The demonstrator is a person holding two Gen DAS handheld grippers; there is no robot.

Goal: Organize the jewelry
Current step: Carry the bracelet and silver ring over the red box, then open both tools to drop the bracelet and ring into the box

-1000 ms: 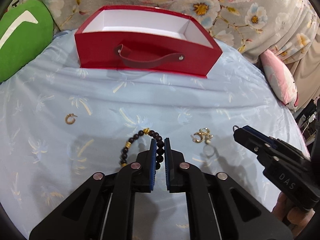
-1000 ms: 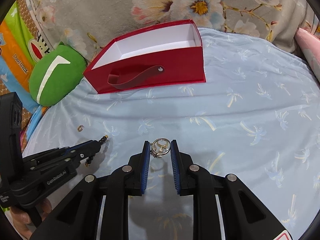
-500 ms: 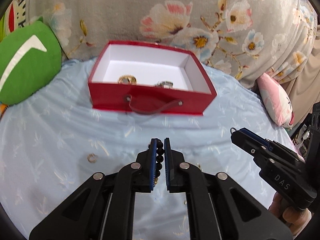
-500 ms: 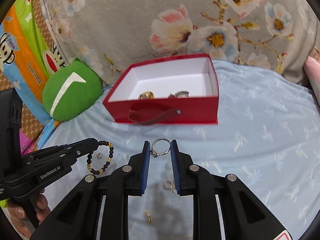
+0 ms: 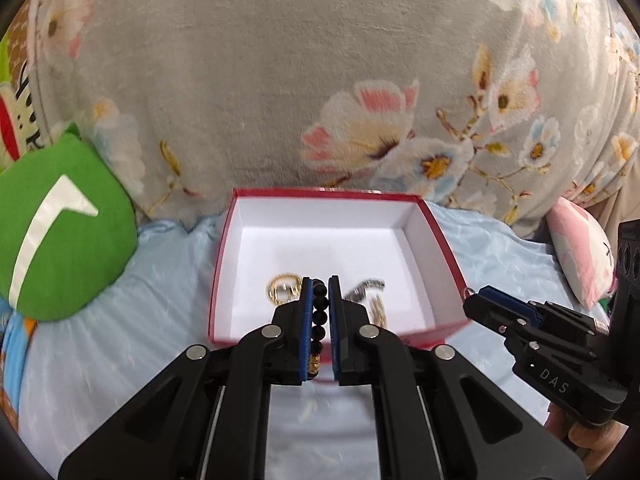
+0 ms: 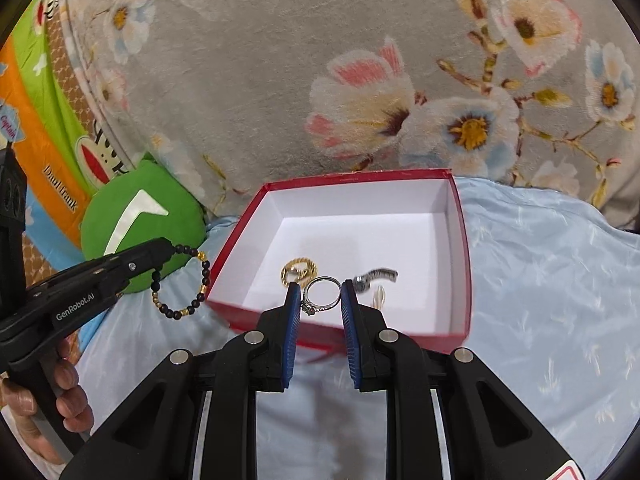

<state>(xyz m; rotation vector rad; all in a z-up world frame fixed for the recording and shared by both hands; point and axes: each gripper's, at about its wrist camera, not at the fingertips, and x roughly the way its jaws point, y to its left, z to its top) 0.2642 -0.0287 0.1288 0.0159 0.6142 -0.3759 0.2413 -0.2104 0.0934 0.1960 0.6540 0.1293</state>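
Jewelry is held in both grippers, in front of the red box [image 6: 460, 264]. A silver ring [image 6: 323, 294] is pinched between the fingers of the right gripper [image 6: 320, 300], near their tips. A black bead bracelet [image 5: 319, 320] is squeezed between the nearly shut fingers of the left gripper [image 5: 319, 300], and most of it hangs loose below them. The ring could be dropped short of the box if the fingers are opened too soon. The hanging bracelet could be caught on the box's front wall, and the box could be pushed.
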